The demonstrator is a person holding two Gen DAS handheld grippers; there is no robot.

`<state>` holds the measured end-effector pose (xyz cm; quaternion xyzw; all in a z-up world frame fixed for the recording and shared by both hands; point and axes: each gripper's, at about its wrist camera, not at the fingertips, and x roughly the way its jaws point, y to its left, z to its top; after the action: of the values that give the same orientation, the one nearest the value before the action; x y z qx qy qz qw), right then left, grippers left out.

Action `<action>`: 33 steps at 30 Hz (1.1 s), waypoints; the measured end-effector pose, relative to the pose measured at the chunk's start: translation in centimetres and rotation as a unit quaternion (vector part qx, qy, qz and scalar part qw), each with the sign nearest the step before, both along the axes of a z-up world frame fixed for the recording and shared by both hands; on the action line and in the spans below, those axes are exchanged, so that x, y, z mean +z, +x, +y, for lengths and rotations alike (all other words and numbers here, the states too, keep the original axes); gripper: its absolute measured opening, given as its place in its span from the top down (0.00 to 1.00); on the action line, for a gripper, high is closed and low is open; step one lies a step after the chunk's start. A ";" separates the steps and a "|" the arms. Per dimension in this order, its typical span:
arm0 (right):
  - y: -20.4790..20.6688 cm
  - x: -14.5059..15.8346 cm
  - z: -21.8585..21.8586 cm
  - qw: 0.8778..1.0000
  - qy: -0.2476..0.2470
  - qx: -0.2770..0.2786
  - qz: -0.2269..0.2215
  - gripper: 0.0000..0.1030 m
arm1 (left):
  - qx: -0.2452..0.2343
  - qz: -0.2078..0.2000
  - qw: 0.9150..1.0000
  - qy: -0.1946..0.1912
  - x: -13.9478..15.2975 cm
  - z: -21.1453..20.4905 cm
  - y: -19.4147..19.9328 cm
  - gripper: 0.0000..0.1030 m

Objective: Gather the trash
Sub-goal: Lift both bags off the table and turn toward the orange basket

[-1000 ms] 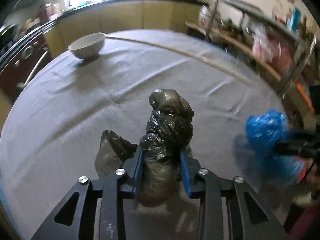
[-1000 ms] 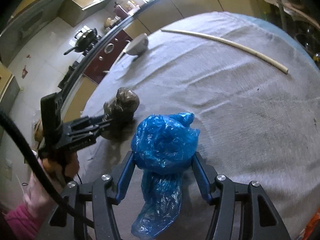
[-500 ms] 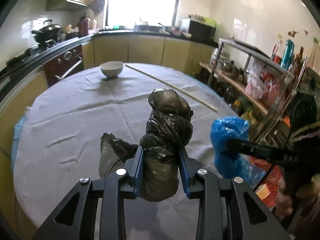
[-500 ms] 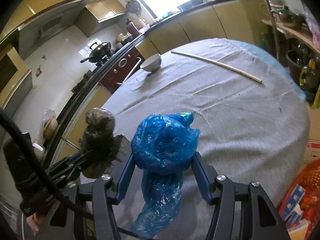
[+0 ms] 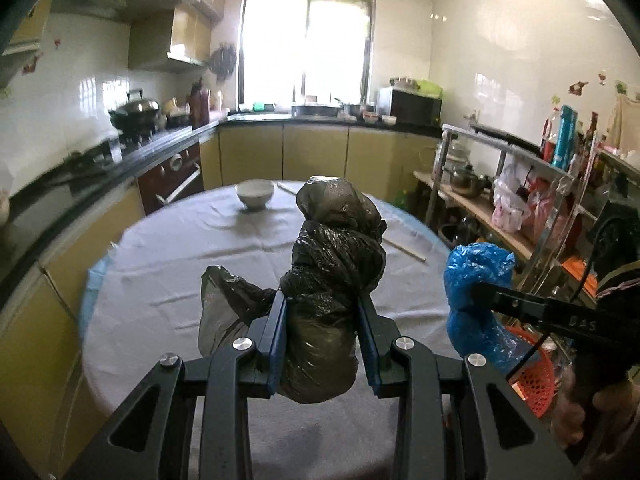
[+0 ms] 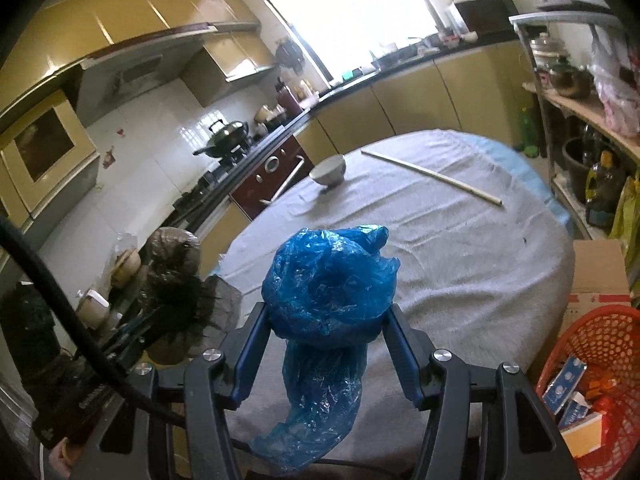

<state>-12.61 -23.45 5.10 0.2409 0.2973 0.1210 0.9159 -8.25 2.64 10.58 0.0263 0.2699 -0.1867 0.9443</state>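
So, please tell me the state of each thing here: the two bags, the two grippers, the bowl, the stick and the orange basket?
black bag: knotted, held above the table
blue bag: bunched, held above the table
left gripper: shut on black bag
right gripper: shut on blue bag
bowl: upright on the table
stick: lying flat
orange basket: open, holding packets

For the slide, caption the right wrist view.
Right gripper holds a blue plastic bag above the round table.

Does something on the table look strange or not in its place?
Only the long stick: it lies loose and diagonal across the cloth, behind the bowl. Nothing is spilled or broken.
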 end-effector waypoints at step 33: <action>-7.1 6.6 3.0 0.992 -0.005 0.024 -0.126 0.41 | 0.121 -0.037 0.992 -0.007 3.6 4.5 -5.5 0.66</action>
<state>-19.72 -20.46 11.73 0.2115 0.1862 0.1707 0.9442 -13.78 7.11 14.22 -0.0065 0.2350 -0.0714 0.9693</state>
